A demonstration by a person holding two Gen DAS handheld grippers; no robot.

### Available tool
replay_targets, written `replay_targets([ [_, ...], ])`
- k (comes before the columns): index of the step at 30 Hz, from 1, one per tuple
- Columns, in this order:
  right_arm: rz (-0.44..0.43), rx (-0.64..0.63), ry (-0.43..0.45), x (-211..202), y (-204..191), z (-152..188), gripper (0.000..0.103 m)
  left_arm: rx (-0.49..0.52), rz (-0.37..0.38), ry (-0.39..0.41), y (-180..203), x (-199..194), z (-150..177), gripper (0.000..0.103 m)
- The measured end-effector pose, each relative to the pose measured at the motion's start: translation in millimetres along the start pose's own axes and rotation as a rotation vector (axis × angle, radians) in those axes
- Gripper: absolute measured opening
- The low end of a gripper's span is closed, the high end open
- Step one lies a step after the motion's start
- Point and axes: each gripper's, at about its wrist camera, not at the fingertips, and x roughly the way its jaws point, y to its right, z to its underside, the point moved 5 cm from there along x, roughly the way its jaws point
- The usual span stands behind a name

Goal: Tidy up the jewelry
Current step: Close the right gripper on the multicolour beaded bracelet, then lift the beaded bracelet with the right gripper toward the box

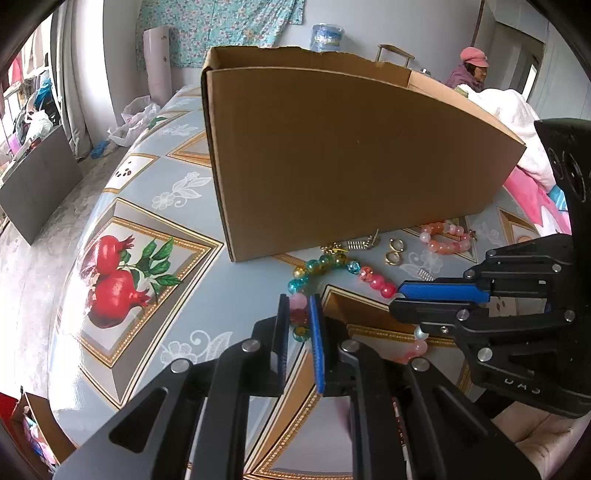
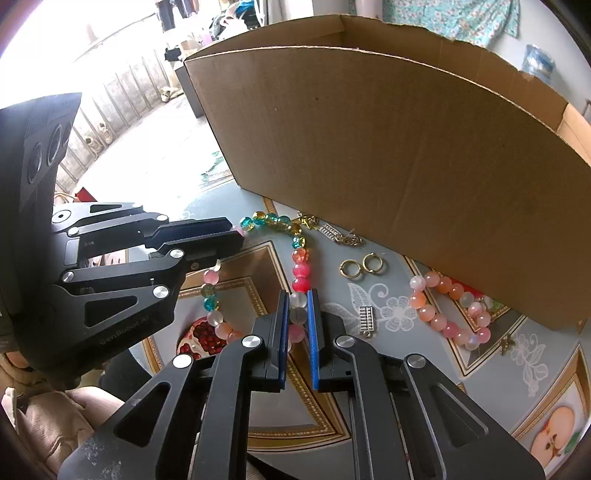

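Clamping the bead necklace (image 2: 300,271) between them, the left hand-held gripper (image 1: 300,318) and right hand-held gripper (image 2: 297,314) had boxed nothing visibly; rings (image 2: 362,266), bracelet (image 2: 448,306) lay near the cardboard box (image 2: 388,155).

Beyond the tongs' tips, at the far end of the table, a pale pink roll (image 1: 159,62) stands upright before a floral turquoise cloth (image 1: 218,26) hung on the wall. Off to their left on the floor lie crumpled plastic bags (image 1: 133,123) and a dark flat panel (image 1: 40,184). To their right a person in a pink cap (image 1: 474,56) sits behind a heap of pink and white bedding (image 1: 517,122).
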Motion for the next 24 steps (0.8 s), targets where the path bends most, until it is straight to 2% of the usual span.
replay_targets([
  [18,0.003,0.002,0.005,-0.6,-0.6,-1.7,0.008,-0.011,-0.020,0.042,0.9,-2.2,0.7,0.009],
  [24,0.006,0.003,0.025,-7.0,-1.2,-3.3,0.008,-0.006,-0.019,0.084,0.4,-15.1,-3.7,0.009],
])
